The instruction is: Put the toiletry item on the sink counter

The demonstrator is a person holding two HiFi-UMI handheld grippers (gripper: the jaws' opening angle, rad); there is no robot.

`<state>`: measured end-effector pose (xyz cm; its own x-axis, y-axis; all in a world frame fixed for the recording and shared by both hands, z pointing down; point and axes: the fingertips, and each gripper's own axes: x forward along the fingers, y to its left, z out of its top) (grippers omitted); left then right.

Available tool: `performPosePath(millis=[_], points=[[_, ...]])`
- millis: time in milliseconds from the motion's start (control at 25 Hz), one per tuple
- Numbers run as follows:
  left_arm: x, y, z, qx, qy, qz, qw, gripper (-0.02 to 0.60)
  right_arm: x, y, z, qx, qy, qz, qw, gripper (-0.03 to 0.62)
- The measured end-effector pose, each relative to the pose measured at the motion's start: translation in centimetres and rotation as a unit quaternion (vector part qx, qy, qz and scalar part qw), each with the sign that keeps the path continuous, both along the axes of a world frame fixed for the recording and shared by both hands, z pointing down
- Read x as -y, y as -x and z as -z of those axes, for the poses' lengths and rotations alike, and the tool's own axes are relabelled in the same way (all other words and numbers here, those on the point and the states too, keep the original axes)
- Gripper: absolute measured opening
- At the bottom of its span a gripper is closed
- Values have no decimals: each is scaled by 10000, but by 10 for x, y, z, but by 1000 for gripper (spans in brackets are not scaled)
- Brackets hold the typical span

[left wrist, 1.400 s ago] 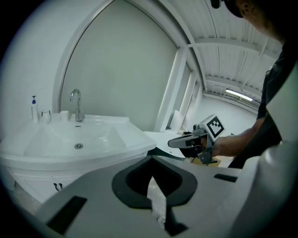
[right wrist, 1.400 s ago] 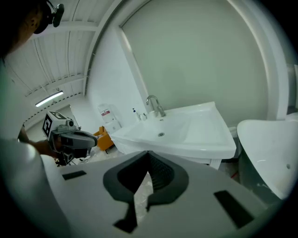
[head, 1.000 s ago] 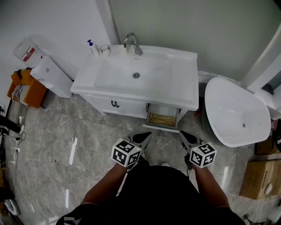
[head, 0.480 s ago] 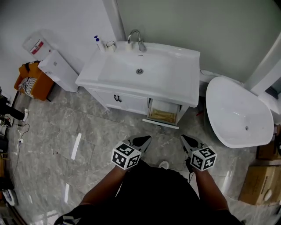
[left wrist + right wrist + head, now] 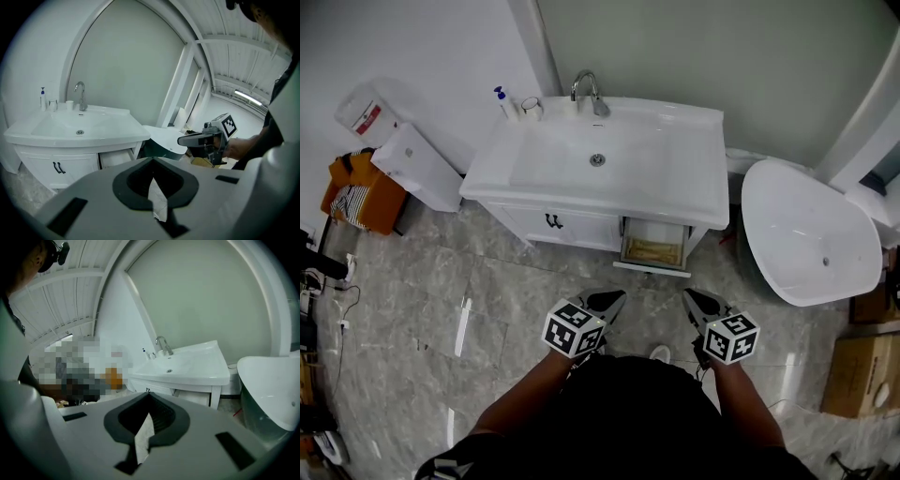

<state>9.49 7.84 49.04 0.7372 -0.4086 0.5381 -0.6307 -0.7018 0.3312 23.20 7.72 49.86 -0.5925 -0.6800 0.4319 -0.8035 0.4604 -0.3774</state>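
Note:
A white sink counter [image 5: 694, 202] with a basin and a chrome faucet [image 5: 586, 91] stands ahead. On its back left corner are a small pump bottle with a blue top [image 5: 501, 101] and a cup [image 5: 529, 107]. Below the counter's right side a drawer [image 5: 654, 250] stands pulled out, with something tan inside. My left gripper [image 5: 614, 297] and right gripper [image 5: 692, 296] are held low in front of the person's body, well short of the vanity. Both are shut with nothing between their fingers. The left gripper view shows the right gripper [image 5: 182, 139] beside it.
A white bathtub [image 5: 806, 239] lies right of the vanity, and a white toilet [image 5: 417, 164] stands left of it beside an orange object [image 5: 356, 195]. A cardboard box [image 5: 861, 373] sits at the far right. Grey marble floor [image 5: 487, 300] lies between me and the vanity.
The head view has swayed a little, so the vanity shifts in the frame. Both grippers stay shut in front of the body at about the same spot.

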Motion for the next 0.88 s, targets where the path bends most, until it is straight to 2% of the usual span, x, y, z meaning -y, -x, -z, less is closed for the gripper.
performPosePath(millis=[440,880], points=[[15,22,3,-71,14,-404,9992,0,3,30,-4,-115,150,-275,9994,3],[19,31,0,-114,37,-494,9987,0,8,38,-7,-293,198,-221,9991,3]])
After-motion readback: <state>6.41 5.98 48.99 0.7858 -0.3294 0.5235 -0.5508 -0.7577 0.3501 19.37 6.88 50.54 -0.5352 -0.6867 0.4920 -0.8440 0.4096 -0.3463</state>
